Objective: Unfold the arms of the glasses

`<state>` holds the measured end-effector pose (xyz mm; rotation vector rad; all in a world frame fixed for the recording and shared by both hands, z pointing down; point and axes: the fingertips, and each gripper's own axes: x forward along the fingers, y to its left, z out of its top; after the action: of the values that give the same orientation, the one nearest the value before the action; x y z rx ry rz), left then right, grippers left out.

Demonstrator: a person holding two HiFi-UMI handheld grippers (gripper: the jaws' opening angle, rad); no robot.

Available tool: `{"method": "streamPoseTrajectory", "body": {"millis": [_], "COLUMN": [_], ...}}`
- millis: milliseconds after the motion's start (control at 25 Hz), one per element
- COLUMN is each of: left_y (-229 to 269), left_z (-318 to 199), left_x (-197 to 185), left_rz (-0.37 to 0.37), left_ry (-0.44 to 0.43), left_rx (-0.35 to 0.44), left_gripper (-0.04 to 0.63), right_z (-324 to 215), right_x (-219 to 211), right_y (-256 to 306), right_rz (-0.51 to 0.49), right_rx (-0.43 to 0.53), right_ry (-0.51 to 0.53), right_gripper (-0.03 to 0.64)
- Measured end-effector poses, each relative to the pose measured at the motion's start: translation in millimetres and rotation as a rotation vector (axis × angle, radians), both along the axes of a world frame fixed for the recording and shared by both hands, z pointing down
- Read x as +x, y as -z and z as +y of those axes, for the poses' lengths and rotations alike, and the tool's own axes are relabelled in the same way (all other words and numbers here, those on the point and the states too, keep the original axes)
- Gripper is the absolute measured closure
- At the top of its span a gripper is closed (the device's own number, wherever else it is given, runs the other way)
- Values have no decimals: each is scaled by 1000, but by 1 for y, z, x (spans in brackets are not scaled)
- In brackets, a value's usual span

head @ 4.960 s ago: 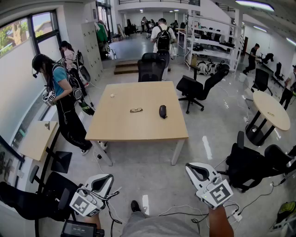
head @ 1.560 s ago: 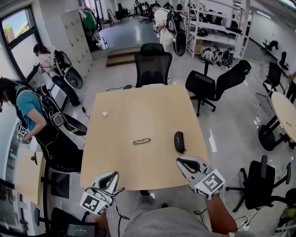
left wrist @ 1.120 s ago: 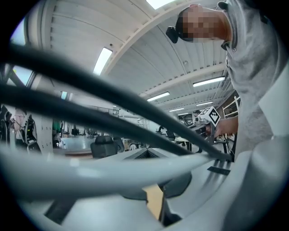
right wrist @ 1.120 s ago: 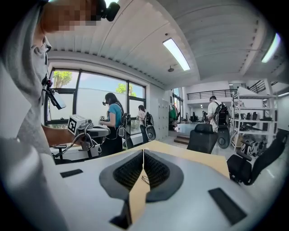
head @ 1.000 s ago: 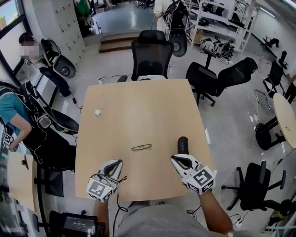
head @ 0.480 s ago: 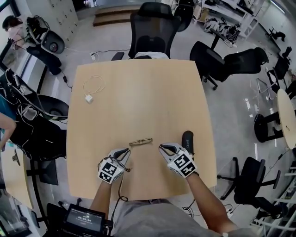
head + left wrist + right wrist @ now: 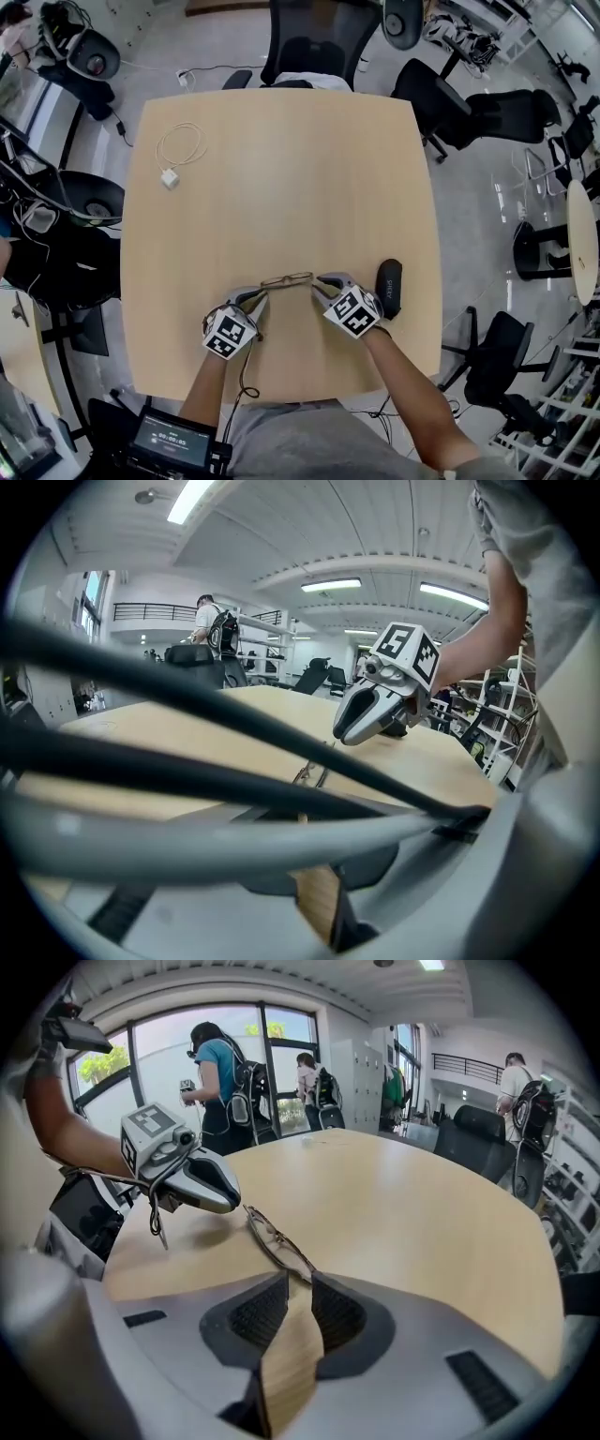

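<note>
Folded thin-framed glasses (image 7: 286, 278) lie on the light wooden table (image 7: 281, 169), near its front edge. My left gripper (image 7: 261, 294) is just left of them, low over the table, its jaws a narrow gap apart with only table showing between them (image 7: 314, 869); dark cables cross that view. My right gripper (image 7: 317, 279) is at the glasses' right end. Its jaws have just been opening and stand slightly apart (image 7: 298, 1279). The near end of the glasses (image 7: 277, 1239) reaches the mouth of that gap, and the pads do not press on it.
A black glasses case (image 7: 389, 288) lies just right of my right gripper. A white charger with a coiled cable (image 7: 176, 152) sits at the table's far left. Black office chairs (image 7: 309, 42) stand round the table. People with backpacks (image 7: 225, 1063) stand by the windows.
Both grippers have come down and forward to the table and now flank the glasses. The head view has moved over the table and looks straight down on it.
</note>
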<state>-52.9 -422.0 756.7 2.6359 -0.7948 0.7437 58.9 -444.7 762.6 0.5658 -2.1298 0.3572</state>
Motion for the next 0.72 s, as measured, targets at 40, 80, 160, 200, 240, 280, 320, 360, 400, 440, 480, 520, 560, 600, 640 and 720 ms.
{"method": "streamPoseTrajectory", "body": {"millis": [40,80,160,200,240,280,320,360,400,440,480,520,560,600,640,720], "left_y": [-4,-6,-10,-11,-12,-14,-15,-16,-16,-15,-14,-14,-14,-13,-13,-12], "left_z": [0,-2,-6,-6,-6,-5,-4,-4,-4,-4,-4,-4,-3,-2,0,6], "left_x": [0,1,2,3,3,3,3,3,4,5,6,7,8,10,12,17], "left_rz": [-2,-5,-10,-9,-7,-4,-2,-1,0,3,5,7,9,11,14,18], "left_ry": [-1,-1,-8,-15,-26,-37,-49,-59,-66,-73,-79,-85,-89,-92,-95,-102], "left_rx": [-4,-4,-1,-1,-4,-8,-11,-12,-13,-14,-15,-18,-21,-24,-26,-32], "left_gripper": [586,586,586,586,586,586,586,586,586,586,586,586,586,586,586,586], "right_z": [-2,-4,-8,-9,-8,-8,-7,-7,-6,-5,-4,-2,0,3,8,20], "right_x": [-2,-4,-7,-9,-11,-12,-13,-14,-13,-12,-11,-10,-10,-9,-10,-13], "right_y": [-3,-5,-10,-12,-14,-16,-18,-19,-19,-18,-17,-16,-15,-15,-15,-17], "right_rz": [1,2,17,31,46,61,73,82,89,94,102,111,120,126,130,130], "right_rx": [-6,-9,-6,-4,-2,0,1,3,4,7,11,18,23,25,23,9], "right_ry": [8,19,44,59,73,85,93,96,95,92,89,85,80,76,75,85], "right_gripper": [555,555,555,555,555,557,557,558,560,563,565,566,568,568,569,572]}}
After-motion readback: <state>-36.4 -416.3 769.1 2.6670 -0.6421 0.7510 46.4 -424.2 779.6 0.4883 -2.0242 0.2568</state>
